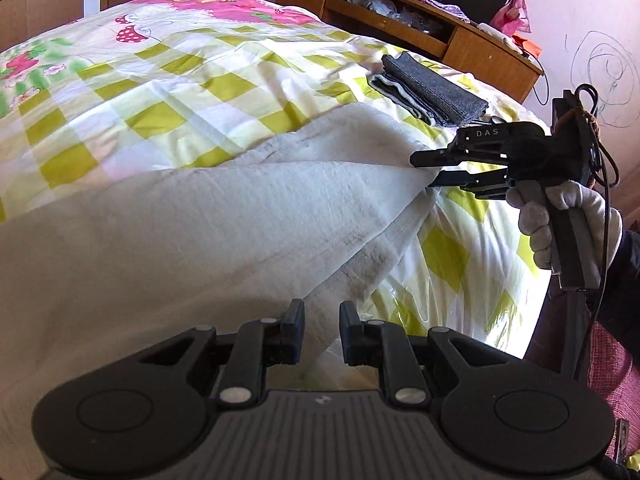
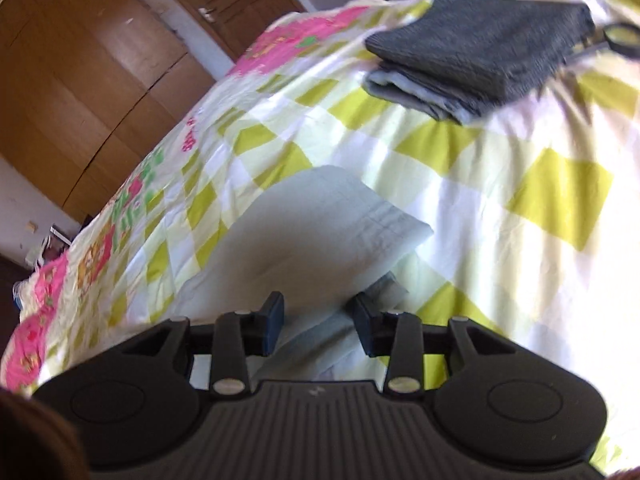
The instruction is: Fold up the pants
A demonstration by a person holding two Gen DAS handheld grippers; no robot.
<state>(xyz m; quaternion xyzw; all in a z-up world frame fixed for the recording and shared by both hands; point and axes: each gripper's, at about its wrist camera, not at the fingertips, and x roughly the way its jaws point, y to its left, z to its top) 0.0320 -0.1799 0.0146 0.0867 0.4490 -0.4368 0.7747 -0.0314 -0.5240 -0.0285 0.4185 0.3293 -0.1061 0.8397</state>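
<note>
While the white pants (image 1: 224, 216) lie spread across the checked bedspread (image 1: 168, 92), both claws sit at their near edge. Seen from the left wrist camera, the left claw (image 1: 322, 330) has its fingers (image 1: 294, 332) parted with a narrow gap, and a ridge of the white cloth runs up between them; whether the pads actually press the cloth cannot be told. Off to the right in that same view, the right claw (image 1: 430, 172) reaches in sideways, held by a white-gloved hand (image 1: 568, 224). Its two black fingers stand slightly apart, and a corner of the pants is gathered between their tips, the fabric pulled into a taut fold that slopes from there toward the left claw.

From the right wrist camera, the right claw (image 2: 318, 326) shows its fingers (image 2: 274, 322) spread with a moderate gap, and bunched pale cloth of the pants (image 2: 316, 232) lies in that gap. The view is blurred, so the contact of the pads is unclear. Beyond the tips, a rounded lobe of the garment rests flat on the bedspread (image 2: 460, 184).

A folded dark grey garment (image 1: 432, 88) lies farther up the bed, well apart from the pants, also visible in the right view (image 2: 484, 48). A wooden cabinet (image 1: 404, 12) stands behind the bed.
</note>
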